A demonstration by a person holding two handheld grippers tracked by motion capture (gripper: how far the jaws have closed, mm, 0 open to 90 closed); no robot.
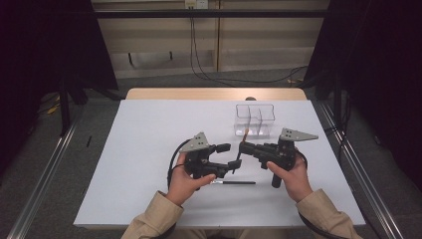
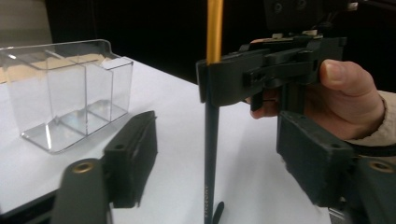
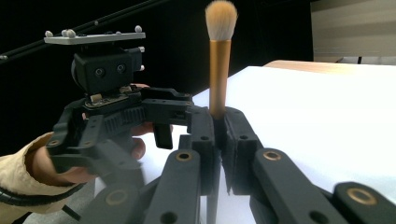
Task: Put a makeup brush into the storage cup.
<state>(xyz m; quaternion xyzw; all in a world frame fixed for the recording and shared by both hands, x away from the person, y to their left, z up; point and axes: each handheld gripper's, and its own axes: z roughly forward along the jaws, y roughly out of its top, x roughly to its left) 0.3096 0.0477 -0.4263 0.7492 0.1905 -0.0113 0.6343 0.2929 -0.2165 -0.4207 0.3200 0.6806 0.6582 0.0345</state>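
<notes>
A makeup brush (image 1: 244,138) with a black handle, gold ferrule and pale bristles stands upright over the white table (image 1: 149,144). My right gripper (image 1: 242,147) is shut on it just below the ferrule (image 3: 219,79), with the jaws pressed on the handle (image 3: 220,126). My left gripper (image 1: 230,156) is open. Its two jaws stand well apart on either side of the lower handle (image 2: 211,140), and neither pad touches it. A clear divided box (image 1: 255,119) sits behind the brush, with nothing inside it (image 2: 65,98).
A second thin dark brush (image 1: 234,182) lies flat on the table near the front edge, between the person's two hands. Dark curtains and metal rails flank the table. Cables run across the floor behind it.
</notes>
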